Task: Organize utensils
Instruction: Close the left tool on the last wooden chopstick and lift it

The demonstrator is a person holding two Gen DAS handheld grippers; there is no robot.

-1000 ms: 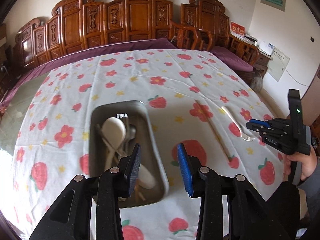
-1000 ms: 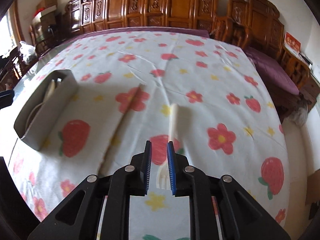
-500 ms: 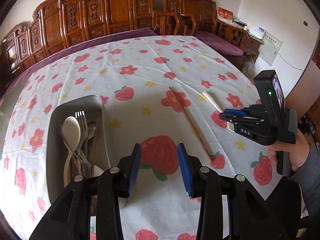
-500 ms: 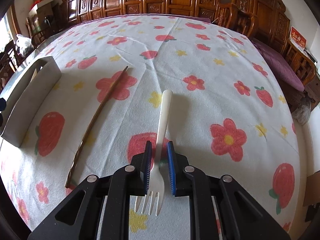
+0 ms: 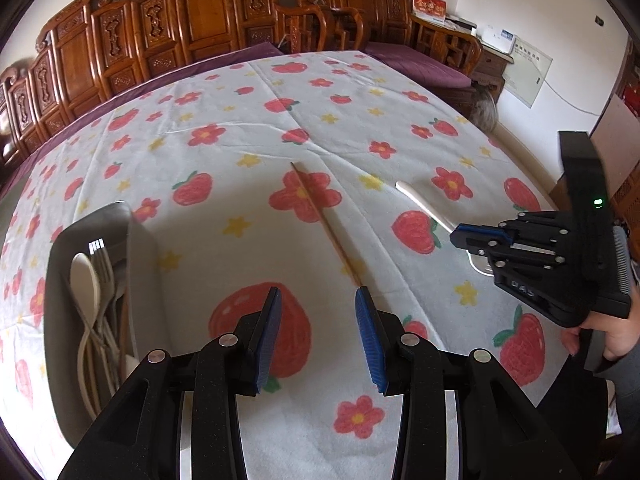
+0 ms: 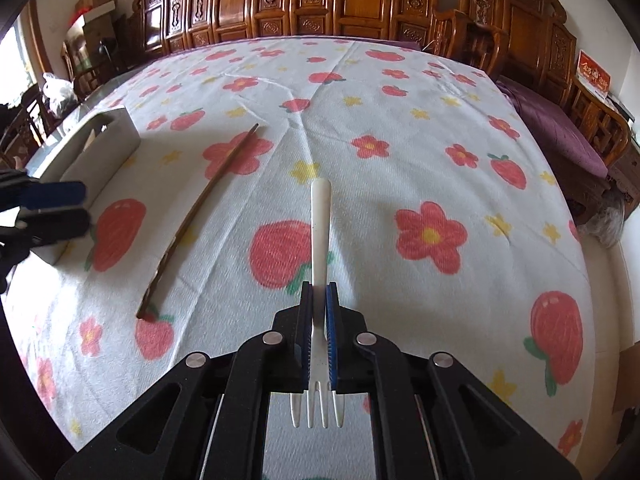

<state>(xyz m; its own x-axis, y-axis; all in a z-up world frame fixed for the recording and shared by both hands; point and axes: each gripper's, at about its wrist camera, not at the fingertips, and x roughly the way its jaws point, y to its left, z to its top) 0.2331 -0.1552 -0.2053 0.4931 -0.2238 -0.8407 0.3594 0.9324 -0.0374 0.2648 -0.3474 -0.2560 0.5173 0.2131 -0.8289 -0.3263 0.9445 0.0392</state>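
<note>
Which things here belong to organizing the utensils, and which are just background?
Job:
white fork, in right gripper
chopstick
metal tray of cutlery
left gripper, open

Background:
carved wooden chairs
flowered tablecloth

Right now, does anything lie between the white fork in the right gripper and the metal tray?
Yes: the wooden chopstick lies on the tablecloth between the white fork and the metal tray. It lies flat, so carrying the fork over it should clear.

Two handheld claws of matte black speckled plastic, left claw (image 5: pixel 317 332) with ribbed blue pads (image 5: pixel 370 336) and silver round screws, right claw (image 6: pixel 319 340) the same build, white lettering on its side, small green light, grey sleeve (image 5: pixel 624 384) at the wrist
</note>
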